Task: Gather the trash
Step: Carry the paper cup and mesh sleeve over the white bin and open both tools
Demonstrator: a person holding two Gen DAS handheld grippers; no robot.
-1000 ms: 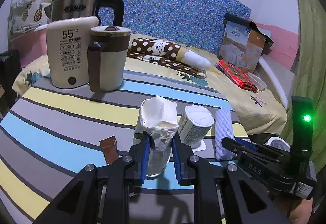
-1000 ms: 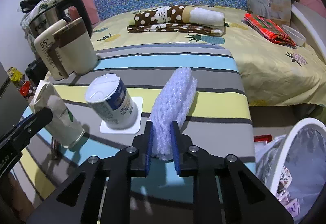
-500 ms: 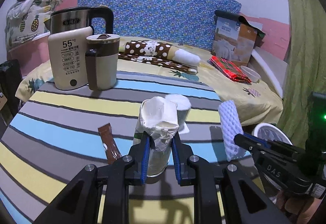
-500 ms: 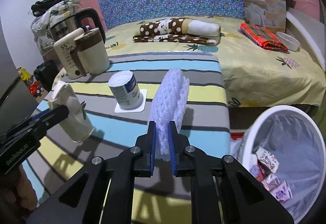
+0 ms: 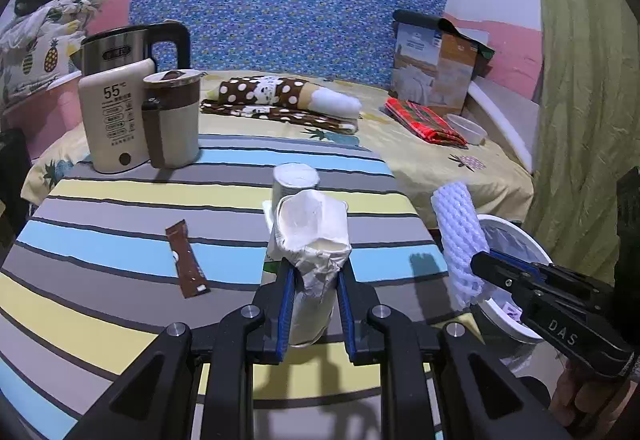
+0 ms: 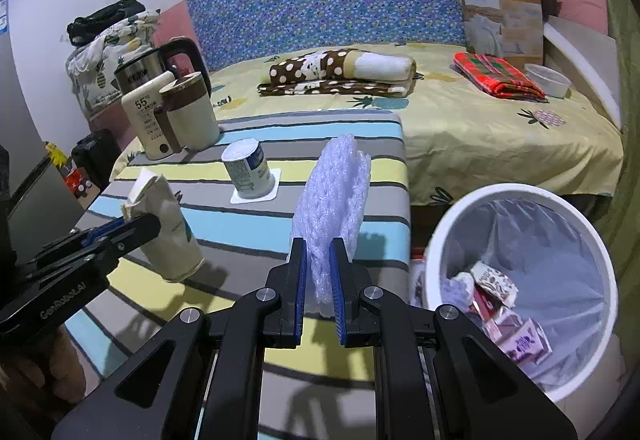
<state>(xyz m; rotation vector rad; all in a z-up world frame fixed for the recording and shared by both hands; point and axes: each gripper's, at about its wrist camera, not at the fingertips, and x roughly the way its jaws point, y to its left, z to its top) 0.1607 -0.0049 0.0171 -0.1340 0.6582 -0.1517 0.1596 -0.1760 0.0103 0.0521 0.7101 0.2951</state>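
My left gripper (image 5: 313, 276) is shut on a crumpled white paper cup (image 5: 310, 236) and holds it above the striped table (image 5: 100, 199). It also shows in the right wrist view (image 6: 164, 224). My right gripper (image 6: 319, 260) is shut on a white foam net sleeve (image 6: 334, 199), held above the table's right edge; the sleeve also shows in the left wrist view (image 5: 458, 236). A white bin (image 6: 452, 232) with a clear liner and several wrappers stands on the floor to the right. A yogurt cup (image 6: 246, 169) on a white coaster and a brown sachet (image 5: 186, 260) lie on the table.
A cream kettle base (image 5: 114, 119), a steel kettle (image 5: 120, 51) and a brown-and-cream mug (image 5: 172, 119) stand at the table's far left. A bed (image 6: 500, 127) with folded cloths and a box lies behind. A green curtain (image 5: 580, 79) hangs at the right.
Both grippers have lifted and pulled back from the table with their items. The bin has come further into the right wrist view. The brown sachet now shows fully.
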